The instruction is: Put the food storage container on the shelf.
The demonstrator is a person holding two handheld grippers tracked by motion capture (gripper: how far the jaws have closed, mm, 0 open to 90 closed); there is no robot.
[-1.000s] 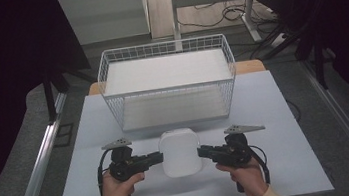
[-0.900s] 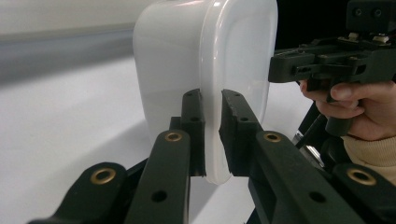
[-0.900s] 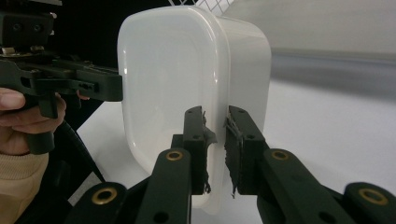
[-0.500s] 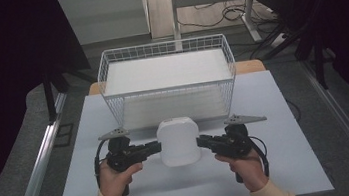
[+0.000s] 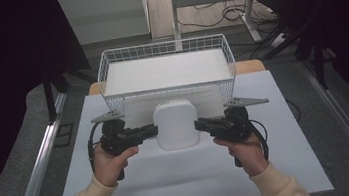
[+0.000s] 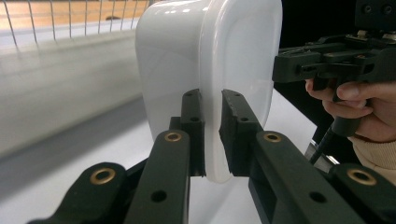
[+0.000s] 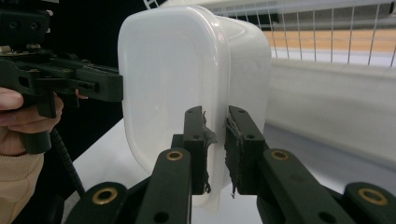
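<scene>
Between the two grippers, a white lidded plastic container (image 5: 176, 125) hangs above the white desk (image 5: 291, 164), just in front of the white wire basket (image 5: 108, 66). On the container's left edge, the left gripper (image 5: 152, 129) has its jaws clenched on the protruding lid rim, which runs through the narrow gap between the black pads (image 6: 192, 126). On the opposite edge, the right gripper (image 5: 200, 124) grasps the same rim, its worn pads (image 7: 195, 140) pressed to either side. Each hand (image 5: 111, 162) comes in from the near edge of the desk.
</scene>
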